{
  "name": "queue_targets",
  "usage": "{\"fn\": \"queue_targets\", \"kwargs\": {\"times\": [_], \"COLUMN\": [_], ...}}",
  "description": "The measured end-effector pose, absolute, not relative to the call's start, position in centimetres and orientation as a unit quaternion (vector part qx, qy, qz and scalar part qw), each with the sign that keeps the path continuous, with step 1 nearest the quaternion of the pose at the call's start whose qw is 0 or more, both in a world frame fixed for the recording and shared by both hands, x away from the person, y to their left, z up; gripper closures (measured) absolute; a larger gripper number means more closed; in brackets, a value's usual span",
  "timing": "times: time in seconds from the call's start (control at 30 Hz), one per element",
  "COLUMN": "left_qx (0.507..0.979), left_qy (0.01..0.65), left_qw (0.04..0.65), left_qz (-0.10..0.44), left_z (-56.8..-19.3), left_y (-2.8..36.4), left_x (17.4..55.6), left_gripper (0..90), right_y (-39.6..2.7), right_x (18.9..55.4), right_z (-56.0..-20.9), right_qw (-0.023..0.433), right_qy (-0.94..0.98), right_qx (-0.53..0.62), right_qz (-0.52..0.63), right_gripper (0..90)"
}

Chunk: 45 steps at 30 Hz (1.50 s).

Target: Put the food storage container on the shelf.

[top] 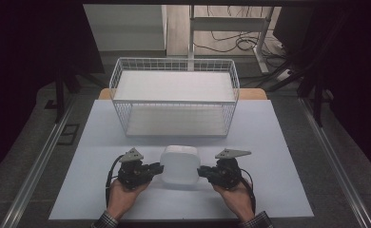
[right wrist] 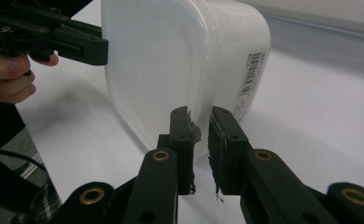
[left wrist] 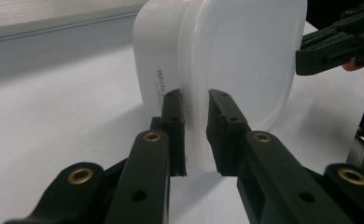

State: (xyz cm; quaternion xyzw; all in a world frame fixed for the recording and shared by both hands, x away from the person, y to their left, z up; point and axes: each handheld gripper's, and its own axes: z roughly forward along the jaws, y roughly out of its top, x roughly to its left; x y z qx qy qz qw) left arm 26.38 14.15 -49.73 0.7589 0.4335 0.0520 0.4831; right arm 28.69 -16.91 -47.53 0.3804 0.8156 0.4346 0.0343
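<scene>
White plastic container (top: 179,166), lidded, sits between both hands. The left hand-held gripper (left wrist: 195,121) is clamped on the lid's rim at one side, and the right hand-held gripper (right wrist: 199,135) is clamped on the rim at the opposite side. The container lies on the pale worktop (top: 269,142), near its front, with a white wire basket (top: 174,95) standing behind it.

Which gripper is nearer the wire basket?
Neither clearly: left gripper clamps the white box's left rim, right gripper its right rim, both equally short of the basket.
</scene>
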Motion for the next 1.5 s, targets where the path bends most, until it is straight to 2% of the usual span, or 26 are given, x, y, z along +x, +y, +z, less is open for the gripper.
{"fn": "queue_targets", "kwargs": {"times": [0.4, 0.67, 1.17, 1.5], "left_qx": [0.759, 0.751, 0.741, 0.738], "left_qy": [0.411, 0.408, 0.427, 0.446], "left_qw": [0.5, 0.514, 0.514, 0.502], "left_qz": [0.068, 0.07, 0.074, 0.068], "left_z": [-47.9, -46.8, -47.6, -48.9], "left_y": [13.9, 14.4, 15.2, 15.2], "left_x": [27.8, 30.7, 35.7, 37.6], "left_gripper": [79.8, 80.1, 80.0, 79.6], "right_y": [-17.5, -17.0, -15.3, -14.6], "right_x": [30.2, 32.6, 37.7, 39.4], "right_z": [-46.3, -45.2, -45.2, -46.1], "right_qw": [0.067, 0.084, 0.111, 0.112], "right_qy": [0.807, 0.799, 0.79, 0.79], "right_qx": [0.374, 0.376, 0.392, 0.405], "right_qz": [0.452, 0.462, 0.457, 0.446], "right_gripper": [78.2, 77.9, 77.0, 76.9]}}
